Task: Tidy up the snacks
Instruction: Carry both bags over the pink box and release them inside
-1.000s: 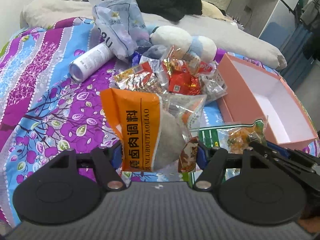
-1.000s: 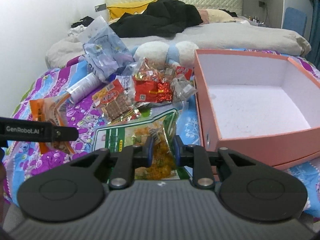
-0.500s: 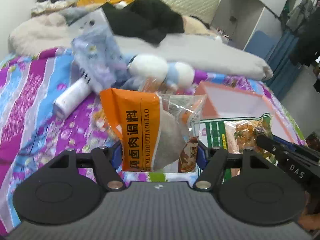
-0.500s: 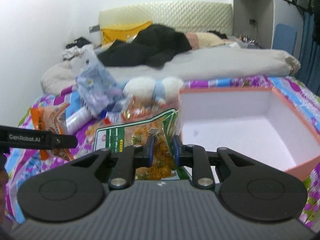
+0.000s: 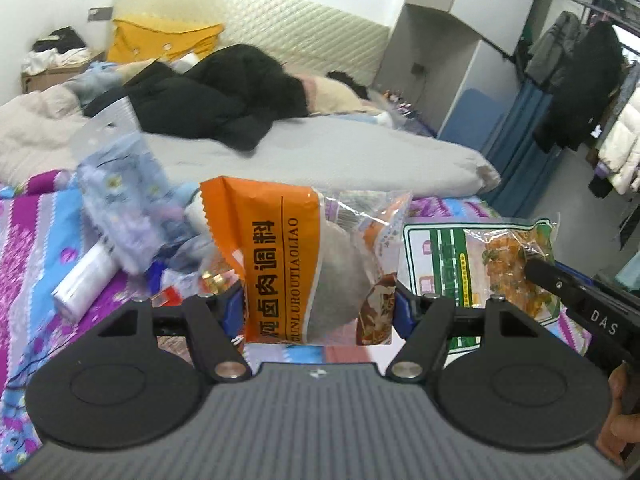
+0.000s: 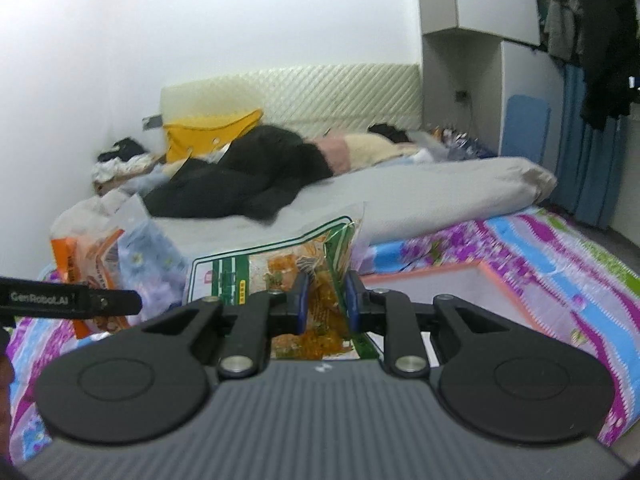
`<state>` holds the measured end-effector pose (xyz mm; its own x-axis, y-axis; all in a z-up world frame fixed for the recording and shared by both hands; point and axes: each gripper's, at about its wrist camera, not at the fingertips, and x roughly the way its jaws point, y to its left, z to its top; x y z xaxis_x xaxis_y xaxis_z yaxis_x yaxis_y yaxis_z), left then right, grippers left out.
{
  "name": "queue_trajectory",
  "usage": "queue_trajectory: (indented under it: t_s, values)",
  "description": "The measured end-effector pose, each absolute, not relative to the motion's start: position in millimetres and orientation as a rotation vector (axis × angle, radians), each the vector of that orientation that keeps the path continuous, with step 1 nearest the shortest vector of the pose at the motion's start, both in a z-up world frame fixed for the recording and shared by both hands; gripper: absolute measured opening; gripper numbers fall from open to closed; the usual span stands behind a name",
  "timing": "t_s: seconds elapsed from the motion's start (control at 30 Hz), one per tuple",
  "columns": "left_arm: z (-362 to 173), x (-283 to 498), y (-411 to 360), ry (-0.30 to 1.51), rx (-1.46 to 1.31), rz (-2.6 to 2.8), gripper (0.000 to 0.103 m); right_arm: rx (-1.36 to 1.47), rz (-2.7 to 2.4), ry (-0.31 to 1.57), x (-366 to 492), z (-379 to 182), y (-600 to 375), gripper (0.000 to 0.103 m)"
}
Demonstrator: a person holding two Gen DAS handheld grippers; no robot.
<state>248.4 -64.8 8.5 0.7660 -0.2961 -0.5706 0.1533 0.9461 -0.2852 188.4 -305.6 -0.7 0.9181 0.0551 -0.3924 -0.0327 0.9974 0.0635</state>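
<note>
My left gripper (image 5: 318,306) is shut on a wide orange and clear seasoning packet (image 5: 296,264), held upright in the air above the bed. My right gripper (image 6: 325,298) is shut on a green-and-white snack bag (image 6: 280,268) with orange contents, also lifted. That green bag (image 5: 476,256) shows at the right in the left wrist view, with the right gripper's black finger (image 5: 560,280) on it. The orange packet (image 6: 92,264) and the left gripper's finger (image 6: 72,300) show at the left in the right wrist view. The pink box (image 6: 472,276) lies below and right of the right gripper.
Several loose snacks (image 5: 180,276), a white tube (image 5: 84,280) and a blue flowered bag (image 5: 124,196) lie on the purple patterned bedspread (image 5: 32,248). A grey duvet (image 5: 320,152) and black clothing (image 5: 224,100) fill the far bed. A hand (image 5: 620,420) shows at lower right.
Both grippers have risen with their bags still held, and the views have tilted up toward the headboard. The snack pile and pink box have dropped low in view.
</note>
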Motion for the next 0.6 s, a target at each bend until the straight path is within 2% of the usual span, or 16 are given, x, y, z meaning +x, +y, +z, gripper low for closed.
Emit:
queue_trajectory:
  t_s: [0.3, 0.6]
  values:
    - [14.6, 282.5, -132.5, 0.686, -0.181, -0.347, 0.073, 0.070, -0.054, 0.437, 200.8, 0.5, -364.0, 0.022]
    - [-41.7, 325.0, -201.7, 0.847, -0.119, -0.413, 0.073, 0.092, -0.117, 0.619, 229.4, -50.7, -415.6, 0.022]
